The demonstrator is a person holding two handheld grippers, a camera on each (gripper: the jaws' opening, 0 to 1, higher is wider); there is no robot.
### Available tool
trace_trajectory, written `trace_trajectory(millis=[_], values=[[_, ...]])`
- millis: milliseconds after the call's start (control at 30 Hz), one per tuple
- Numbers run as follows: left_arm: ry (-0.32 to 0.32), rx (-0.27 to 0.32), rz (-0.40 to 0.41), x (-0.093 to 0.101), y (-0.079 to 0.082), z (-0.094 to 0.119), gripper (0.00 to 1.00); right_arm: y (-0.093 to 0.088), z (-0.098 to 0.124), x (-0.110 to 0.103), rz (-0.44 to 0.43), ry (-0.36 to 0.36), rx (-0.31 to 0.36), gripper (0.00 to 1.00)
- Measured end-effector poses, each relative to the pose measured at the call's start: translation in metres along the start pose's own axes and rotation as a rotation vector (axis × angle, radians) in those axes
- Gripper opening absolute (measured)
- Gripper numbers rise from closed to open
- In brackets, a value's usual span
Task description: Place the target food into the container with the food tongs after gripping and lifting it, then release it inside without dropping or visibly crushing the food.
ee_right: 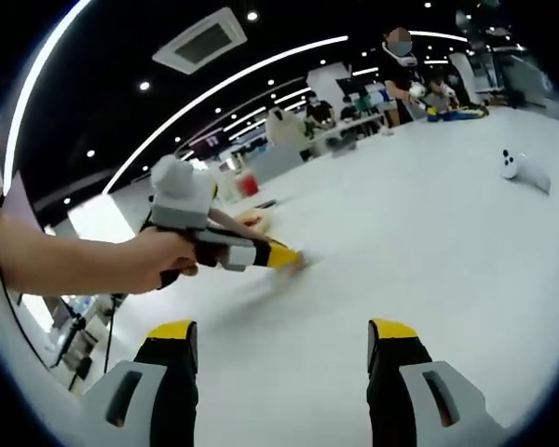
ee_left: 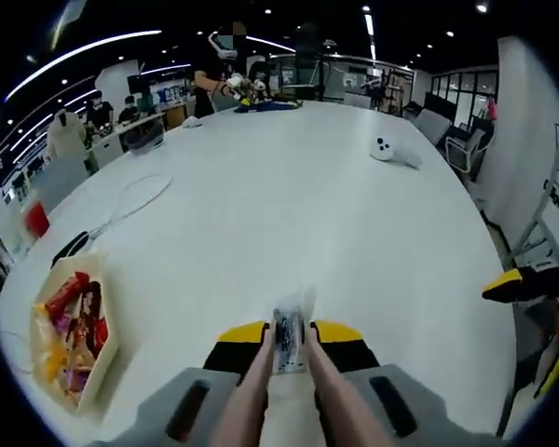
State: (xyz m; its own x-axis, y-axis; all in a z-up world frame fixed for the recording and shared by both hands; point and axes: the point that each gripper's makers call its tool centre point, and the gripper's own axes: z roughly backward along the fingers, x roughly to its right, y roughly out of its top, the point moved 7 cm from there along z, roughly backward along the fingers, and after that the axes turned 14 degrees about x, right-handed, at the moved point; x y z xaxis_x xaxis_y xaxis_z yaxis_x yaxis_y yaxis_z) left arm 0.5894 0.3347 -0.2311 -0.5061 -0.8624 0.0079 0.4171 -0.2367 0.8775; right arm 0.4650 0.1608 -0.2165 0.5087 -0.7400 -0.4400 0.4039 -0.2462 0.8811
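My left gripper is shut on beige food tongs, whose two arms run up between the yellow-tipped jaws. The tongs pinch a small clear-wrapped snack just above the white table. A cardboard container with several colourful wrapped snacks sits on the table at the lower left, well apart from the tongs. In the right gripper view a hand holds the left gripper, blurred, over the table. My right gripper stands open with nothing between its jaws.
A white controller lies on the far right of the table, and a white cable loops at the left. A red item stands near the left edge. People stand at the table's far end. Chairs line the right side.
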Motion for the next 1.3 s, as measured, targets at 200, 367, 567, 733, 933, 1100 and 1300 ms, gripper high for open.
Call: trace_trajectory(millis=[200, 367, 567, 733, 933, 1100, 1300], values=[[0.037, 0.051, 0.068, -0.003, 0.012, 0.013, 0.14, 0.004, 0.001, -0.003, 0.014, 0.012, 0.005, 0.75], [0.072, 0.106, 0.122, -0.009, 0.028, 0.025, 0.15, 0.005, 0.000, -0.003, 0.013, 0.022, 0.010, 0.75], [0.113, 0.162, 0.103, -0.015, 0.042, 0.041, 0.16, 0.005, -0.006, -0.010, 0.022, 0.055, 0.009, 0.75], [0.137, 0.186, 0.113, -0.023, 0.045, 0.050, 0.16, 0.006, -0.006, -0.013, 0.032, 0.073, 0.009, 0.75], [0.168, 0.225, 0.115, -0.027, 0.055, 0.063, 0.16, 0.010, -0.009, -0.015, 0.041, 0.088, 0.016, 0.75], [0.202, 0.265, 0.097, -0.034, 0.066, 0.073, 0.16, 0.010, -0.010, -0.023, 0.055, 0.119, 0.010, 0.75], [0.230, 0.284, 0.086, -0.044, 0.074, 0.079, 0.16, 0.009, -0.009, -0.025, 0.051, 0.132, 0.013, 0.75]])
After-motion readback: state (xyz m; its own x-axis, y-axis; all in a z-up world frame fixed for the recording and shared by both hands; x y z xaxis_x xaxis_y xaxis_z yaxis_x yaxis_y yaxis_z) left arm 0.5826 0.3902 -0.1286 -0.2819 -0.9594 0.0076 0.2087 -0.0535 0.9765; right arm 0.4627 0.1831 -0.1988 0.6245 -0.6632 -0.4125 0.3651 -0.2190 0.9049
